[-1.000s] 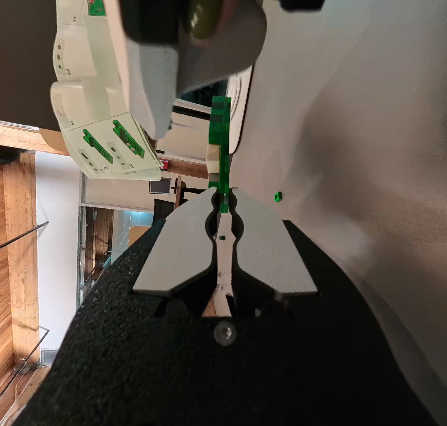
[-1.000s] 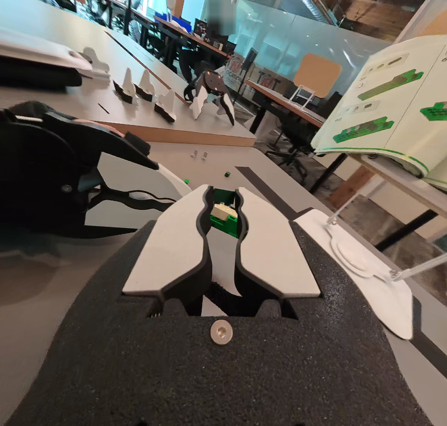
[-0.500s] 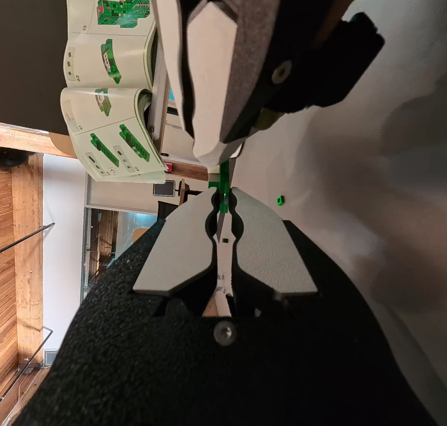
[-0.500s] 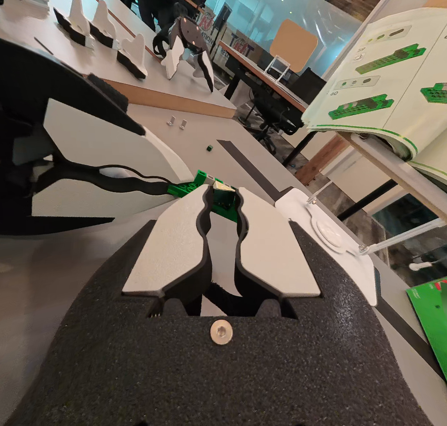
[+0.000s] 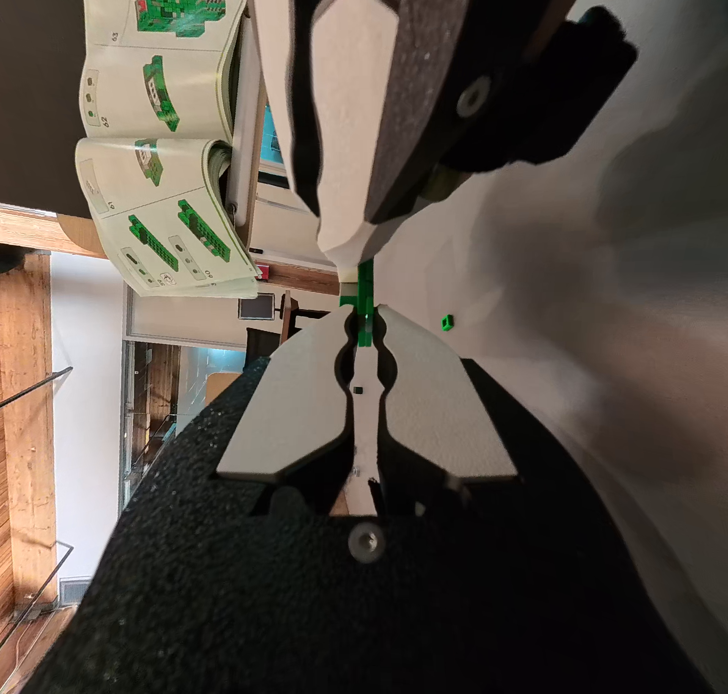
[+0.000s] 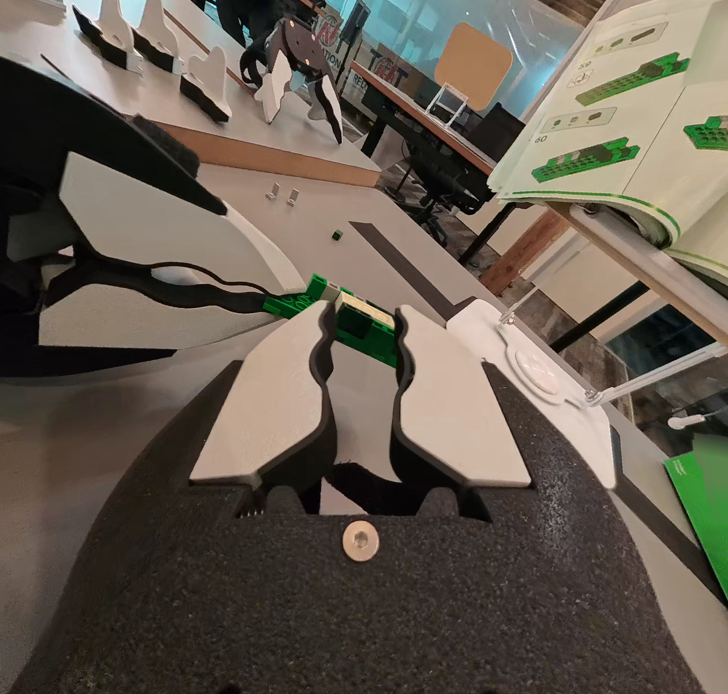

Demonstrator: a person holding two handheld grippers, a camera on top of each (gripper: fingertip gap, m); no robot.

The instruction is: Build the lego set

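Observation:
A long green lego plate assembly (image 5: 365,281) with a tan-topped dark green block (image 6: 356,318) on it hangs in the air between both grippers. My left gripper (image 5: 364,314) is shut on one end of the plate, held edge-on. In the right wrist view it comes in from the left (image 6: 275,300), pinching the plate (image 6: 291,304). My right gripper (image 6: 364,312) has its jaws partly apart, flanking the block and plate. In the left wrist view it comes down from above (image 5: 346,257) onto the assembly.
The instruction booklet (image 6: 630,123) lies open on a stand with a white base (image 6: 532,367). A small green piece (image 5: 447,322) and a dark one (image 6: 335,235) lie on the grey table. Spare gripper fingers (image 6: 118,33) line the far table. A green sheet (image 6: 701,517) lies at the right. The tips of both grippers are at nearly the same place.
My right gripper has moved in over the assembly and now flanks its block, its jaws slightly wider than before. My left gripper has kept hold of the plate.

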